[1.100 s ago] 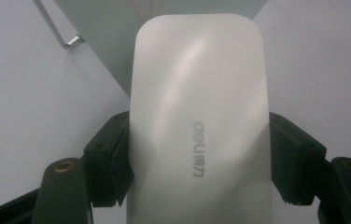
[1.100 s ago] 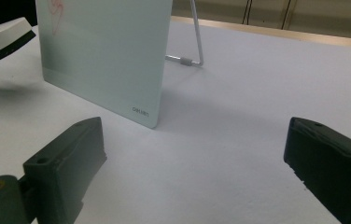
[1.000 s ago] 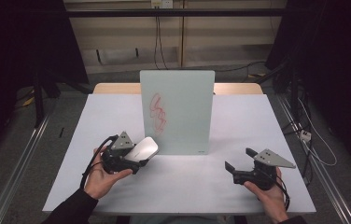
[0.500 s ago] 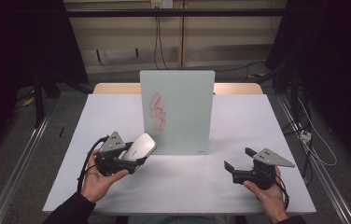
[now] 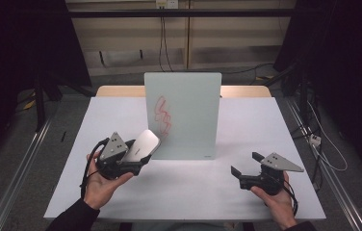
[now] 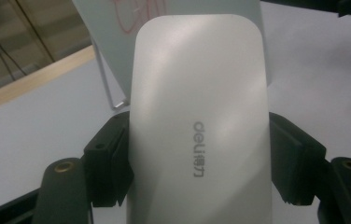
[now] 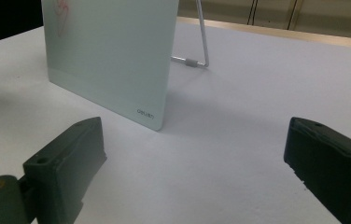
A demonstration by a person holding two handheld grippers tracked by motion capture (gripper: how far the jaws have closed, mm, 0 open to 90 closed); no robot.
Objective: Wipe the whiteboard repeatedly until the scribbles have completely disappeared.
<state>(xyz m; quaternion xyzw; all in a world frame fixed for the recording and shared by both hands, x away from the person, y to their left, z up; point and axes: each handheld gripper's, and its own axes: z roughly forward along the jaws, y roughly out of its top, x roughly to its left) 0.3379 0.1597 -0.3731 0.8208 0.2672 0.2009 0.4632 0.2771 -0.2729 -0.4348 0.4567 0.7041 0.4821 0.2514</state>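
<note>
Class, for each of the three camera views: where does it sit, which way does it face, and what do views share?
High view: above the table, looking forward and down; both hands, left gripper, right gripper.
Left gripper view: on that gripper, looking along black jaws clamping a white eraser.
Right gripper view: low, looking between open jaws at the board.
Shared: board and table.

board (image 5: 188, 120) – upright, red scribble | table (image 5: 265, 130) – white | wire stand (image 7: 197, 60)

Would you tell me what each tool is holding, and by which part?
The left tool clamps the white eraser by its two long sides. The right tool holds nothing.
</note>
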